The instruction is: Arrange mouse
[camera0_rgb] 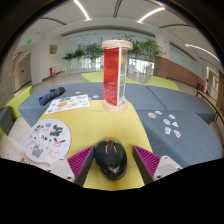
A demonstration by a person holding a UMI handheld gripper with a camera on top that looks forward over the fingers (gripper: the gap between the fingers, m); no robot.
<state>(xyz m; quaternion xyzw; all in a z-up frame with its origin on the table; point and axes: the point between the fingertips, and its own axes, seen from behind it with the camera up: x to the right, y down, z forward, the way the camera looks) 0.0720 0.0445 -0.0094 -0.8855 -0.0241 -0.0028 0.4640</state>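
The tool (111,163) grips a black mouse (110,157), both pink pads (82,160) pressed against its sides, low over the yellow counter (95,122). A red-and-white post (115,74) stands well beyond it.

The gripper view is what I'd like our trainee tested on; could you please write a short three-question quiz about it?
1. True or false: the mouse sits between the gripper fingers.
2. What colour is the tabletop just beyond the mouse: A yellow, B red, C white?
3. Fill in: the tall clear container beyond the mouse holds something ____ in colour.

Key: 1 true; 2 A; 3 red.
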